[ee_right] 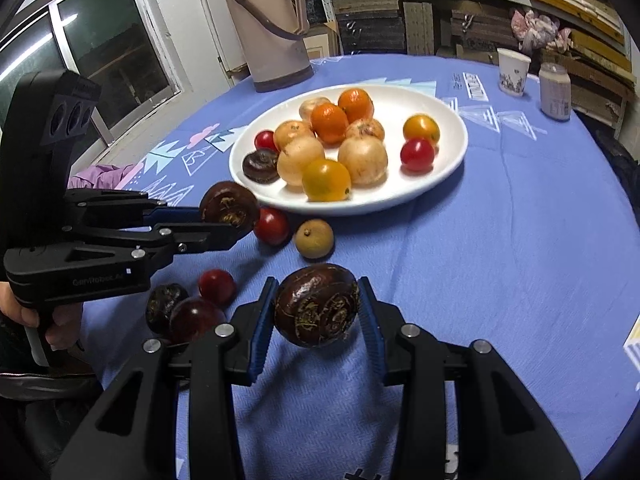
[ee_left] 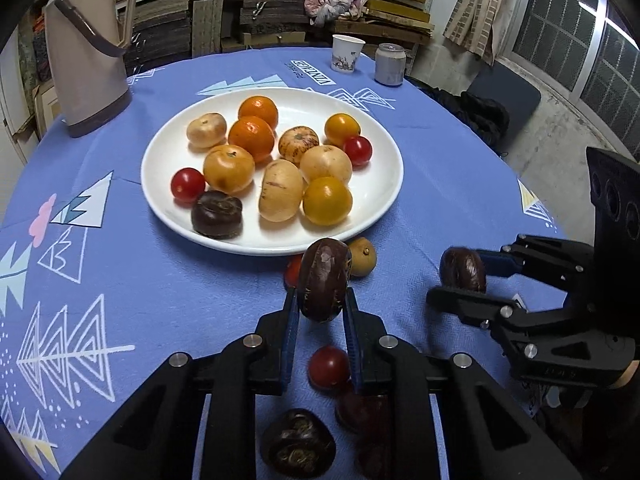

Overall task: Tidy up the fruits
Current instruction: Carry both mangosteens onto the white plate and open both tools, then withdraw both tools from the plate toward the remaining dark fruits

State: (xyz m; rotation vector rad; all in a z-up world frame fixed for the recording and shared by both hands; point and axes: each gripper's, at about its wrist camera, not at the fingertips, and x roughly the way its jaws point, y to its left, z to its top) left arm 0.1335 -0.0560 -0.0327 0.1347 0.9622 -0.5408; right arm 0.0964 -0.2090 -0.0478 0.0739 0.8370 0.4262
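The left gripper (ee_left: 322, 300) was clamped on a dark brown water chestnut (ee_left: 324, 280), held edge-on just above the cloth and close to the near rim of the white plate (ee_left: 372, 200); the right gripper (ee_right: 318, 314) gripped a second chestnut (ee_right: 316, 304) between its blue pads (ee_right: 262, 320), also lifted clear of the blue tablecloth (ee_right: 500, 260). The plate sat near the middle of the round table, holding oranges, pale round fruits, yellow and red tomatoes and one chestnut at its near-left rim; loose on the cloth by the plate's near rim lay a red tomato (ee_right: 272, 226) and a small tan longan (ee_right: 314, 239); nearer the table's front edge lay another tomato (ee_right: 216, 286), a dark red fruit (ee_right: 196, 318) and a chestnut (ee_right: 166, 304). A tan flask (ee_left: 88, 52) stood at the far left edge; a paper cup (ee_left: 347, 54) and a small jar (ee_left: 390, 64) stood at the far edge.
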